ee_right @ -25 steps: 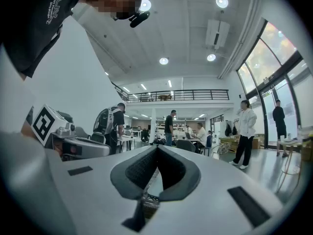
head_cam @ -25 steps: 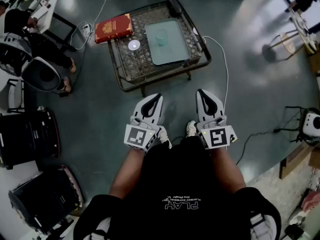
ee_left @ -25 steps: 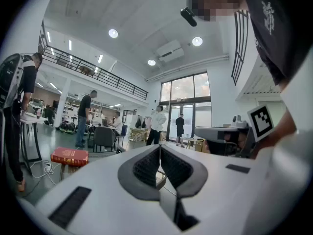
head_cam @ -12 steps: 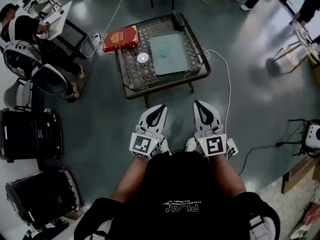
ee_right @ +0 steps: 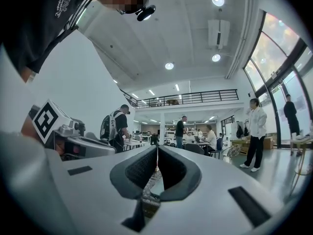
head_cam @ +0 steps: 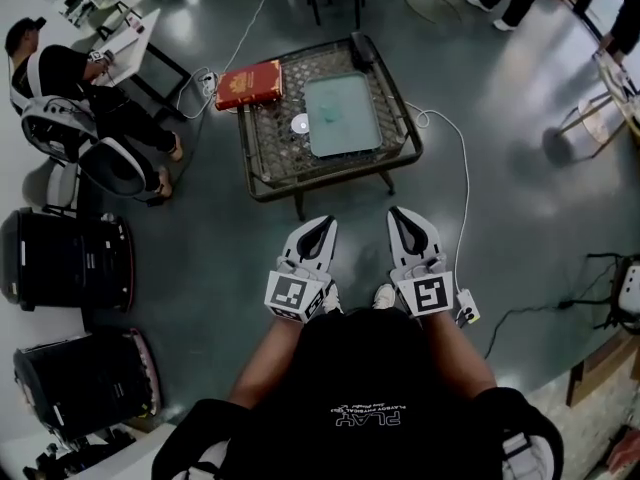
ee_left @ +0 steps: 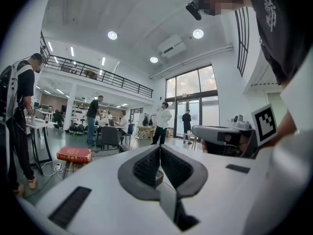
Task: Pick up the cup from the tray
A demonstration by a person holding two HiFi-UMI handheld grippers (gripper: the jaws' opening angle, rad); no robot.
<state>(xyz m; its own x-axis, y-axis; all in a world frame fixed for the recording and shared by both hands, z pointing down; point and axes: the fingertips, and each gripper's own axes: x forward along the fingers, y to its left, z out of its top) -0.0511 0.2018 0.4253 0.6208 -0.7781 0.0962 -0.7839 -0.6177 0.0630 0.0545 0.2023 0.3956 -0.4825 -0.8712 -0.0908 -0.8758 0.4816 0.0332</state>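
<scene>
The worktop (head_cam: 262, 158), a low wicker one on a grey floor (head_cam: 200, 238), stands ahead of both grippers and well apart from them. On it lies a pale green tray (head_cam: 350, 138), toward the side ahead of the right gripper (head_cam: 400, 213). A red book (head_cam: 250, 85) sits at the far corner, ahead of and outward from the left gripper (head_cam: 320, 223).

The 2 grippers are held side by side close to the person's body, above the floor and pointing toward the worktop. Each gripper's jaws are closed tip to tip with nothing between them.

The cup (head_cam: 335, 115), translucent and faint against the tray, stands on the tray's far half. It is nearly straight ahead of the left gripper, well apart from both. A small white disc (head_cam: 300, 124) lies just beside the tray's left edge.
</scene>
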